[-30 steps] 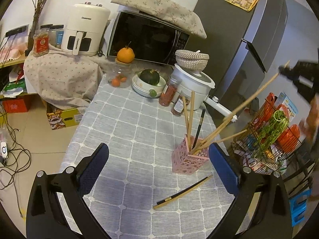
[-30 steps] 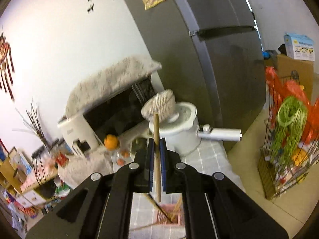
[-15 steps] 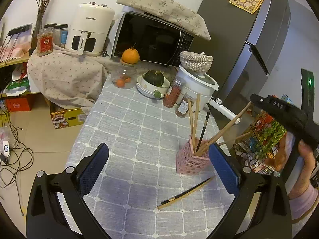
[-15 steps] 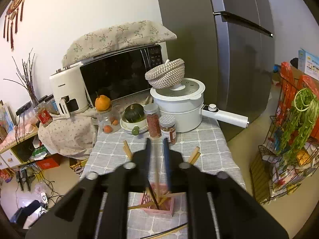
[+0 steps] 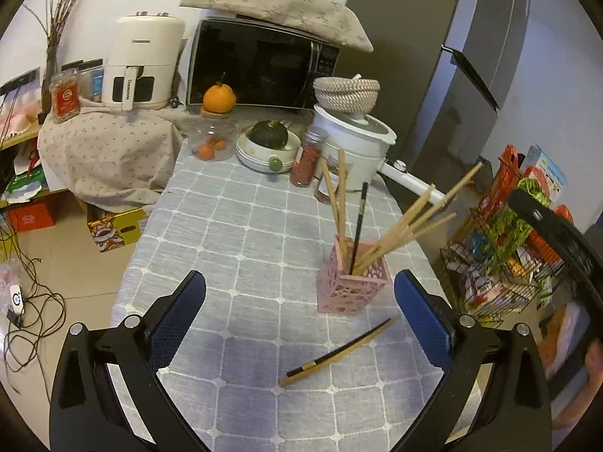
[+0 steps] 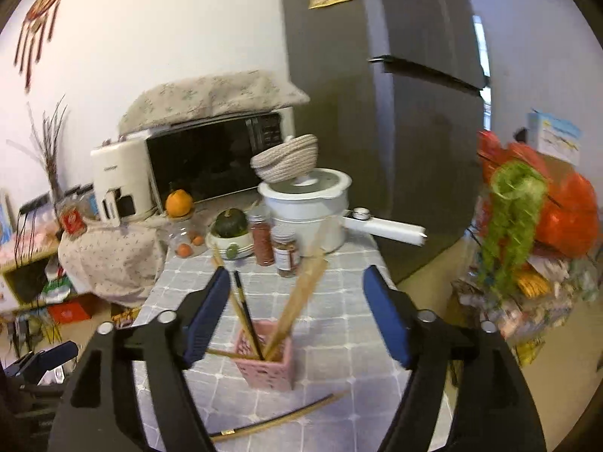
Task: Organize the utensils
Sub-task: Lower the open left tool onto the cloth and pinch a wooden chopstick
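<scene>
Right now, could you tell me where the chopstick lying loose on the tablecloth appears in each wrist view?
Left wrist view: the loose chopstick lies lower centre, slanting up to the right, just in front of the pink holder.
Right wrist view: it runs along the bottom, below the pink holder, blurred.
Shared landmark: the white cooker behind.

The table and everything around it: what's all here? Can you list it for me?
pink holder: one, on table, holding chopsticks
loose chopstick: one, tan and black, lying before holder
tablecloth: grey, checked
white pot: one, woven basket on top
spice jars: two, red contents
squash: dark green, in bowl
orange: one, on jar
microwave: black
air fryer: white
fridge: grey
left gripper: open
right gripper: open
</scene>
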The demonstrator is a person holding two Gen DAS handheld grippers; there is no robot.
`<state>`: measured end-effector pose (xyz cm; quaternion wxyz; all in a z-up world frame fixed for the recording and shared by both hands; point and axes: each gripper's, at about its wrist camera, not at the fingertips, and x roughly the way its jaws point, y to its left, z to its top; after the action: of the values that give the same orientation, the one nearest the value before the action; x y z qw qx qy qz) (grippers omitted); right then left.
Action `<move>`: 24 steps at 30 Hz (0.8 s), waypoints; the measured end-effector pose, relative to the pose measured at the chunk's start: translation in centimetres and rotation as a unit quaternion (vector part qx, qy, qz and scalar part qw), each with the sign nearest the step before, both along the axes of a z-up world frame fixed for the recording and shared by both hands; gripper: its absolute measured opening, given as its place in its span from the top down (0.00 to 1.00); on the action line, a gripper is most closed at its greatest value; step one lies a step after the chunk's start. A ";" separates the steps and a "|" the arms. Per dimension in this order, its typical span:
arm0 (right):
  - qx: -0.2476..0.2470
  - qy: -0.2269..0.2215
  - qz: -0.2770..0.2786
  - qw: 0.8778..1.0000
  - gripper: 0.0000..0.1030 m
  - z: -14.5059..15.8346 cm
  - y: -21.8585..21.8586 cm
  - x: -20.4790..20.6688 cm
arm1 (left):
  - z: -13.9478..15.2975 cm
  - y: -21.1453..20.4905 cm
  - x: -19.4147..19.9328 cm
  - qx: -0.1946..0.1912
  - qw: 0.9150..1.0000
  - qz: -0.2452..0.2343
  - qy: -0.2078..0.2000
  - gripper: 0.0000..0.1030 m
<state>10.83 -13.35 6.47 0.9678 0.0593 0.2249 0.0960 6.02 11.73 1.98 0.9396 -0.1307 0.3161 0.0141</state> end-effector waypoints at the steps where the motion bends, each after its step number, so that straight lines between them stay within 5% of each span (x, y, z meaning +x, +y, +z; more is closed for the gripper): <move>1: 0.004 0.009 -0.007 1.000 0.20 -0.6 -0.8 -0.5 | -0.2 -0.6 0.1 0.005 1.000 -0.008 0.006 0.07; 7: -0.014 0.069 -0.046 0.997 0.10 -5.4 -3.8 -1.7 | -3.4 -5.5 1.4 0.055 0.994 -0.068 0.064 0.07; 11: 0.000 0.116 -0.080 0.990 0.08 -8.3 -6.8 -1.9 | -6.6 -8.9 3.4 0.099 0.979 -0.126 0.124 0.07; 15: 0.057 0.160 -0.122 0.978 0.08 -10.4 -11.4 -2.1 | -8.8 -10.4 5.5 0.093 0.969 -0.163 0.163 0.07; 19: 0.096 0.192 -0.155 0.964 0.08 -12.0 -15.1 -2.3 | -10.3 -12.6 6.6 0.091 0.958 -0.201 0.181 0.10; 24: 0.139 0.192 -0.179 0.955 0.08 -12.0 -18.1 -3.2 | -12.3 -17.0 8.3 0.130 0.936 -0.266 0.193 0.14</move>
<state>7.62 -31.45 -5.54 0.8900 0.2496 0.3766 -0.0617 14.29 -5.25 -10.31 0.8388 0.0865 0.5096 -0.1707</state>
